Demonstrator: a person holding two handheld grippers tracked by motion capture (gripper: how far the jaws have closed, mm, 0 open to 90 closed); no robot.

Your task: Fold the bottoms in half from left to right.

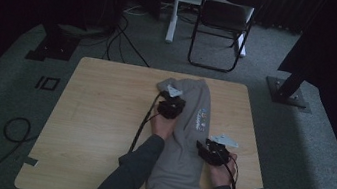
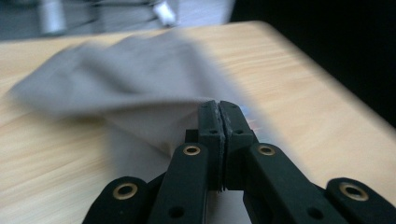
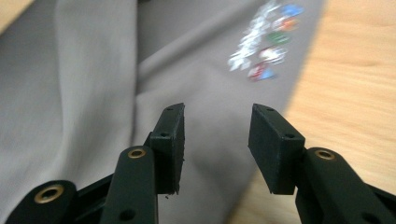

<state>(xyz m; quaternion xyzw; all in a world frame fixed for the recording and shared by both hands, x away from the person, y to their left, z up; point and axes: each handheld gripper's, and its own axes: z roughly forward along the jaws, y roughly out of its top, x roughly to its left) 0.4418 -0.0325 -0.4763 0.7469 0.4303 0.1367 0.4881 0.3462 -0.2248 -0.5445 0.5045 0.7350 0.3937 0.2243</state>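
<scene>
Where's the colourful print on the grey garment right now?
High view: the print sits on the grey garment, right of table centre, between the left gripper and right gripper.

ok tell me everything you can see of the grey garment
The grey garment looks like soft jersey, folded into a long strip down the wooden table, its near end hanging past the near edge. A small multicoloured print sits near its right side. The left gripper is shut on a fold at its far left part; the right gripper is open over its right edge.
</scene>
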